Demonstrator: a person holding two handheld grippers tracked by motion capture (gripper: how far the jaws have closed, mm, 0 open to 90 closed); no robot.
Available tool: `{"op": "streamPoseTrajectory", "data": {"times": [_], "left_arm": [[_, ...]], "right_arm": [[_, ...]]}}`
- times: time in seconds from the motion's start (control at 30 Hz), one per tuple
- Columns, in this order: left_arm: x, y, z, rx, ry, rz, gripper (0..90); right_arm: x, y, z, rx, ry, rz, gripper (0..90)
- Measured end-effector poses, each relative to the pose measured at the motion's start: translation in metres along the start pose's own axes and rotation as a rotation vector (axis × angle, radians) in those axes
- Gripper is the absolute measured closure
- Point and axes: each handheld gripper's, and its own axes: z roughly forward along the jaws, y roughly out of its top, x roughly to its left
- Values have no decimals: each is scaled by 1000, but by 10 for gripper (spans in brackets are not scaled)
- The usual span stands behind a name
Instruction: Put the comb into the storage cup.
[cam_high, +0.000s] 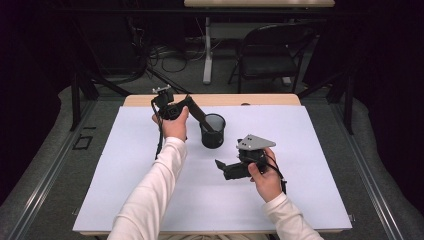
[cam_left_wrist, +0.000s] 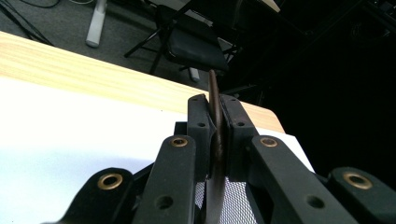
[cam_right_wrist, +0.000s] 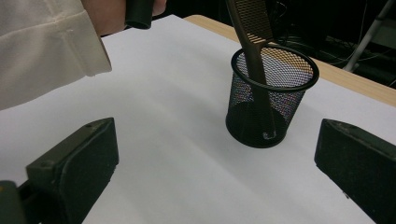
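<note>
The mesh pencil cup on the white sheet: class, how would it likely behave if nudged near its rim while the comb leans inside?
The mesh pencil cup looks light, being open wire mesh, so it would probably slide or tip easily. The comb, clamped in the left gripper, leans on its rim and could lever it over.

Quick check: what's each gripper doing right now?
Left gripper: shut on the comb, whose lower end is in the mesh cup.
Right gripper: open, holding nothing.

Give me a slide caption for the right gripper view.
Open right gripper faces a black mesh cup with a brown comb standing in it.
</note>
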Motion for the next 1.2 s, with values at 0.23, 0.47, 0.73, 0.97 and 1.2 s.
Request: {"op": "streamPoseTrajectory", "data": {"times": [0.23, 0.47, 0.73, 0.97, 1.2], "left_arm": [[3, 0, -1, 3, 7, -6, 838], [6, -1, 0, 4, 13, -11, 831], [6, -1, 0, 4, 15, -11, 823], [7, -1, 0, 3, 14, -13, 817], [7, -2, 0, 1, 16, -16, 789]], "right_arm": [[0, 0, 0, -1, -3, 1, 0], [0, 0, 0, 0, -3, -1, 0], [0, 0, 0, 3, -3, -2, 0], [0, 0, 0, 1, -4, -1, 0], [0, -1, 0, 2, -5, -1, 0]]}}
